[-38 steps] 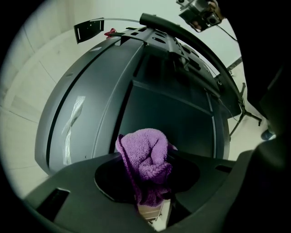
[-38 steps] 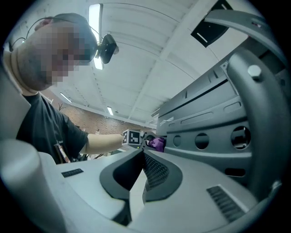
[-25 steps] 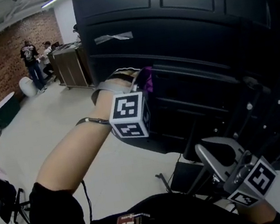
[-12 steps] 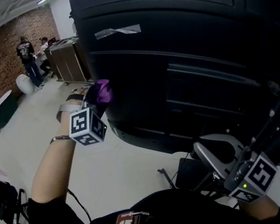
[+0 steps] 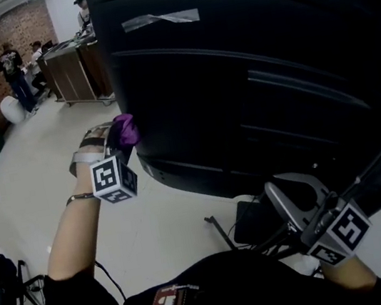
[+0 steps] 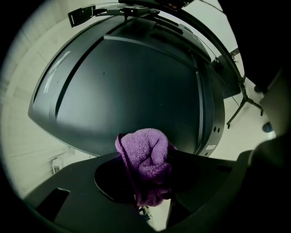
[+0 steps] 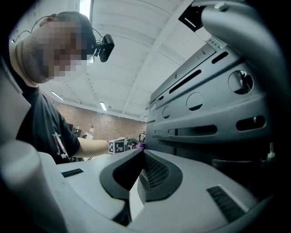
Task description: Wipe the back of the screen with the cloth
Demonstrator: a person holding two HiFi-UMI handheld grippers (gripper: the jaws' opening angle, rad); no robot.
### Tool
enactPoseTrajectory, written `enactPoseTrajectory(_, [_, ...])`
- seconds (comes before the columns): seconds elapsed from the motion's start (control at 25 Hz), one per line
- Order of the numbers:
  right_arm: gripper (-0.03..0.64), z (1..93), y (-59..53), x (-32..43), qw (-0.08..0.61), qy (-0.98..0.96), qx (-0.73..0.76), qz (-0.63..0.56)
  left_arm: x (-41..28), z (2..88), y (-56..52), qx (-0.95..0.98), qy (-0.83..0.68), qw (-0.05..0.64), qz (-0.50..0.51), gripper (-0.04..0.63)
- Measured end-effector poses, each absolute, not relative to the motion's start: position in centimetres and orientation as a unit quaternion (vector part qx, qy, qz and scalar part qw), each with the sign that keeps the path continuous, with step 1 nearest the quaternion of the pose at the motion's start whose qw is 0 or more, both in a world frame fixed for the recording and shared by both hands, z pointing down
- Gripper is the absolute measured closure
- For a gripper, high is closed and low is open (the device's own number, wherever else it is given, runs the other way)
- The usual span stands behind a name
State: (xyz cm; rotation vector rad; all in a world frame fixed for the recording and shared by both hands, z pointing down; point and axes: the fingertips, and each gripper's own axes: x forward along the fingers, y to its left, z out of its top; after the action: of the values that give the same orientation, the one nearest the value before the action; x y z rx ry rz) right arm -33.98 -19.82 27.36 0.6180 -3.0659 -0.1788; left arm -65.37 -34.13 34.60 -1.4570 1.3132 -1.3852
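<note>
The screen's black back point(image 5: 246, 52) fills the upper right of the head view. My left gripper point(image 5: 121, 135) is shut on a bunched purple cloth point(image 5: 126, 128) and holds it at the screen's lower left edge. In the left gripper view the cloth point(image 6: 145, 157) bulges out of the jaws in front of the dark curved panel point(image 6: 136, 86); whether they touch is unclear. My right gripper point(image 5: 277, 195) hangs low at the right under the screen, its grey jaws shut on nothing. In its own view the right gripper point(image 7: 138, 154) points along the ribbed rear panel point(image 7: 213, 91).
A strip of grey tape point(image 5: 157, 20) sticks to the screen's top. The stand's dark base point(image 5: 249, 221) and cables lie on the pale floor below. Far back left are several people point(image 5: 16, 72), a brown cabinet point(image 5: 72, 74) and a brick wall. Black gear point(image 5: 3, 284) sits at the left.
My left gripper has carried the cloth leftwards across the screen's back, from its middle to the lower left edge. The right gripper has stayed low at the right.
</note>
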Motion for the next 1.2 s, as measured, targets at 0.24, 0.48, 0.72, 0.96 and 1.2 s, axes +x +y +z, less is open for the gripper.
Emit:
enactPoseTrajectory(0.24, [0.609, 30.3, -20.8, -34.3, 0.02, -0.977, 0.208, -0.033, -63.3, 34.0, -33.7, -0.569, 0.516, 0.359, -0.53, 0.434])
enactPoseTrajectory(0.48, [0.609, 31.6, -20.8, -33.9, 0.021, -0.98, 0.199, -0.016, -56.3, 33.9, -33.4, -0.597, 0.485, 0.38, -0.513, 0.434])
enactPoseTrajectory(0.72, [0.609, 32.0, -19.8, -32.4, 0.008, -0.982, 0.19, -0.008, -46.8, 34.0, -33.3, -0.634, 0.453, 0.403, -0.479, 0.434])
enactPoseTrajectory(0.96, [0.609, 32.4, -18.9, -30.8, -0.002, -0.983, 0.183, -0.003, -40.0, 33.9, -33.0, -0.651, 0.424, 0.426, -0.464, 0.434])
enactPoseTrajectory(1.2, [0.609, 32.4, -18.4, -29.6, -0.009, -0.983, 0.182, -0.003, -39.7, 34.0, -32.9, -0.616, 0.428, 0.45, -0.485, 0.433])
